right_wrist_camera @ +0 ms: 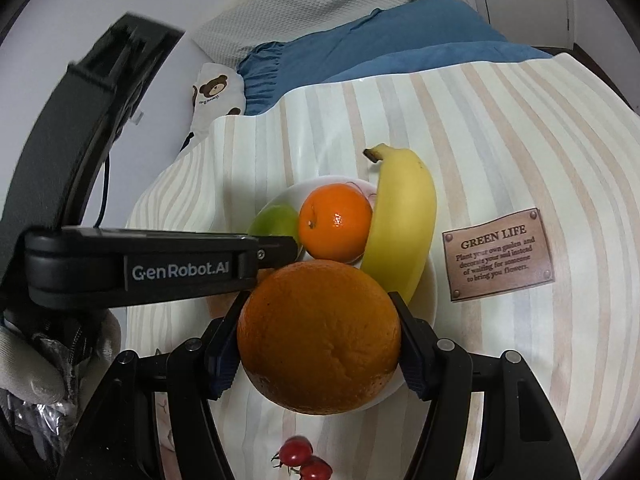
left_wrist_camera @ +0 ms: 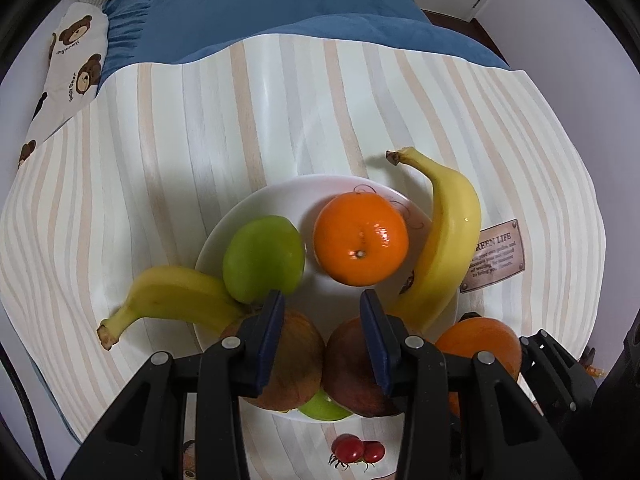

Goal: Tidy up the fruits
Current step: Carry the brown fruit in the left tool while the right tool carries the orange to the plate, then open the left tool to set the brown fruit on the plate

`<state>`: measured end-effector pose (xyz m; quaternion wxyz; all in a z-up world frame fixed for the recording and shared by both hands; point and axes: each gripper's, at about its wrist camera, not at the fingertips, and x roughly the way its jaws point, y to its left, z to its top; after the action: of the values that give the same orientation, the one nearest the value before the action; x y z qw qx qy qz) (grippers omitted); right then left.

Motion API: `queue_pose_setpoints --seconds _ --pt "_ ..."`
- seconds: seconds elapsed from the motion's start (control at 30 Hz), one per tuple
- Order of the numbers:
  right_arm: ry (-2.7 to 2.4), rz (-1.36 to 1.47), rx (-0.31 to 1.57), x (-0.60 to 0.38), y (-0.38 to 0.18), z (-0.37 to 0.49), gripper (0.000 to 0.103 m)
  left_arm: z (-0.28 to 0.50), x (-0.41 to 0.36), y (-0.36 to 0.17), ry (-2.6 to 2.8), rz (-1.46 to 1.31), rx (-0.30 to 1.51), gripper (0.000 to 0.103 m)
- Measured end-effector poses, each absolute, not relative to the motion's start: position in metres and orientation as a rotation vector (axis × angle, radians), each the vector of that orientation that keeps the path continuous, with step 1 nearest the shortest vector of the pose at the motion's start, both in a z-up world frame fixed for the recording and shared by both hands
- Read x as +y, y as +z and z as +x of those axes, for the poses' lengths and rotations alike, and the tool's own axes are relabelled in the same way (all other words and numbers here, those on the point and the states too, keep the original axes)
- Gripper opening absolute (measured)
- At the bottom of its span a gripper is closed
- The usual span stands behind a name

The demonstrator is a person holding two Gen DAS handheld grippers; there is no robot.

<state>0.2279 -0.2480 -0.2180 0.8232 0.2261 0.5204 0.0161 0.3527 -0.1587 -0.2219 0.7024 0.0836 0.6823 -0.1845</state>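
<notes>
Striped in cream, peach and pale grey, the glossy cloth point(left_wrist_camera: 200, 128) covers your tabletop, with a blue quilted cover point(left_wrist_camera: 280, 4) bunched behind it. On the cloth sits a smooth white plate point(left_wrist_camera: 280, 196) holding most of the fruit: a long curved yellow banana point(left_wrist_camera: 444, 240) leaning along its right rim, a second banana point(left_wrist_camera: 176, 300) lying across its left rim with the stem on the cloth, a shiny round mandarin point(left_wrist_camera: 360, 240), a matte green apple point(left_wrist_camera: 262, 258), and two reddish-brown apples point(left_wrist_camera: 300, 364) at the near edge.

Your right tool point(right_wrist_camera: 320, 340) is clamped on a large dimpled orange point(right_wrist_camera: 320, 336), held just above the plate's near rim, angled steeply downward.

Your left tool point(left_wrist_camera: 322, 338) points straight down over the red apples, its blue pads point(left_wrist_camera: 272, 340) narrowly apart with nothing gripped between them.

A brown printed label point(right_wrist_camera: 500, 252) lies flat to the right.
</notes>
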Motion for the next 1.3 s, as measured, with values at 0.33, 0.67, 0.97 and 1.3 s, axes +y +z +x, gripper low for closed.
queue_pose_setpoints --seconds 0.33,0.67,0.97,1.3 --pt "0.019 0.443 1.112 -0.256 -0.222 0.208 0.068 0.341 -0.154 -0.213 -0.37 0.234 1.48 0.04" --pt "0.027 0.432 1.141 -0.251 -0.237 0.199 0.068 0.331 -0.149 -0.205 -0.36 0.243 1.435 0.076" --pt "0.046 0.341 1.129 -0.241 -0.231 0.2 0.068 0.324 -0.162 -0.208 -0.388 0.261 1.446 0.091" --pt "0.126 0.434 1.152 -0.23 -0.225 0.169 0.068 0.303 -0.165 -0.196 -0.401 0.317 1.406 0.091"
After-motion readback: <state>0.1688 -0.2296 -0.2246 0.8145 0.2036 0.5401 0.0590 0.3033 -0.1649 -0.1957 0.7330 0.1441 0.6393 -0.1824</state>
